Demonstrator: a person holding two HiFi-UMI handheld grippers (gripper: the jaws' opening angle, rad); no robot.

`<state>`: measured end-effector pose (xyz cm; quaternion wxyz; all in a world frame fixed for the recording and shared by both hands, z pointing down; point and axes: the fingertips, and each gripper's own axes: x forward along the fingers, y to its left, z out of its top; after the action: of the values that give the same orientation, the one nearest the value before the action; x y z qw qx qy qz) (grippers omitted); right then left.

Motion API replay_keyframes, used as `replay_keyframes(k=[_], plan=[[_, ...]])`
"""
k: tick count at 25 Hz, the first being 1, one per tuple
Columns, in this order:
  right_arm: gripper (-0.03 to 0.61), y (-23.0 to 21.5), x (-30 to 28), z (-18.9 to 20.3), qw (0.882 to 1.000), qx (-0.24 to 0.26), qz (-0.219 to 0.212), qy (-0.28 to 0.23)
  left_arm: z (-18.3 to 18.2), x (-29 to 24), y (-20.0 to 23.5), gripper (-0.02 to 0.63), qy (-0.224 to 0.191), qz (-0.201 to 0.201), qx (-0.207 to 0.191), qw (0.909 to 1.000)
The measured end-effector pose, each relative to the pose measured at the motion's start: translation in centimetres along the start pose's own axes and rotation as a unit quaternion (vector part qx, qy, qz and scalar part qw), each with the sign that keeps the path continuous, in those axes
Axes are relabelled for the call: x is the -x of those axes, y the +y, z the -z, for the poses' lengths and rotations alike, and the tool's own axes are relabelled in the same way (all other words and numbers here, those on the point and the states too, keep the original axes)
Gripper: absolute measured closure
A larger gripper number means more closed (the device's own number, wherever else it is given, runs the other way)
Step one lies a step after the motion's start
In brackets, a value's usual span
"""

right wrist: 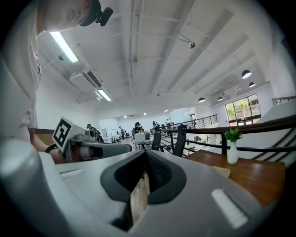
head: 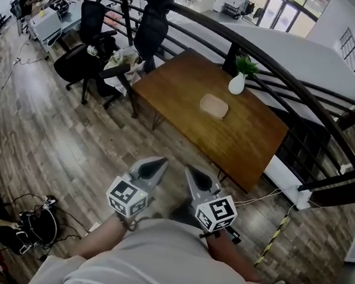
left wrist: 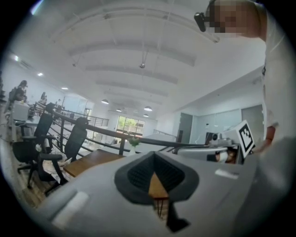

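I hold both grippers close to my body, above a wood-plank floor and short of a brown wooden table (head: 247, 147). The left gripper (head: 160, 162) and the right gripper (head: 190, 170) point toward the table side by side. Each is shut, its jaw tips meeting with nothing between them. On the table lie a flat tan tray (head: 215, 105) and a white vase with a green plant (head: 237, 82). In the left gripper view the left gripper (left wrist: 154, 155) frames the table edge. In the right gripper view the right gripper (right wrist: 145, 153) has the vase (right wrist: 232, 152) to its right.
A curved black railing (head: 282, 74) runs behind the table. Black office chairs (head: 149, 28) stand at the table's left end. A tangle of cables and gear (head: 36, 223) lies on the floor at lower left. A yellow-black strip (head: 275, 237) and white cord lie at right.
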<state>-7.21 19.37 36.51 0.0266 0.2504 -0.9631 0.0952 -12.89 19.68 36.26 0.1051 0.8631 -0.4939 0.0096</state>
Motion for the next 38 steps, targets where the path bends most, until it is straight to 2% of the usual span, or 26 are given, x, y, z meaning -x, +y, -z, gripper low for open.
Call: replay_keyframes(k=[8,12,16,21,24,30,38], plan=[[0.572,-11.2,-0.3,-3.1,0.999,0.017,0.005,-0.029,-2.0,-11.2,1.2,0.611,-0.01,0.008,-0.003,0.9999],[0.572,-17.0,1.3,-4.2,0.999,0.022,0.022,-0.035,-2.8,-17.1,-0.2,0.611,-0.019,0.02,-0.013,0.9995],[0.572,-21.5,3.2,-4.7,0.998,0.008,0.049,-0.046,-2.8,-21.5,-1.9,0.611,-0.01,0.043,-0.016,0.9989],[0.572,-24.7,4.1,-5.2,0.997,0.006,0.068,-0.042,-3.1,-25.2,-3.0,0.611,-0.003,0.068,-0.02,0.9975],[0.572,-25.6,4.3,-5.4,0.996,0.019,0.078,-0.037,-3.1,-26.9,-3.1,0.611,0.001,0.082,-0.018,0.9965],[0.572,-27.9,4.4,-5.5,0.995,0.012,0.098,-0.032,-3.2,-29.9,-3.2,0.611,0.008,0.105,-0.015,0.9943],[0.572,-31.3,2.7,-6.0,0.99,-0.001,0.135,-0.034,-3.6,-33.6,-1.5,0.611,0.02,0.147,-0.015,0.9888]])
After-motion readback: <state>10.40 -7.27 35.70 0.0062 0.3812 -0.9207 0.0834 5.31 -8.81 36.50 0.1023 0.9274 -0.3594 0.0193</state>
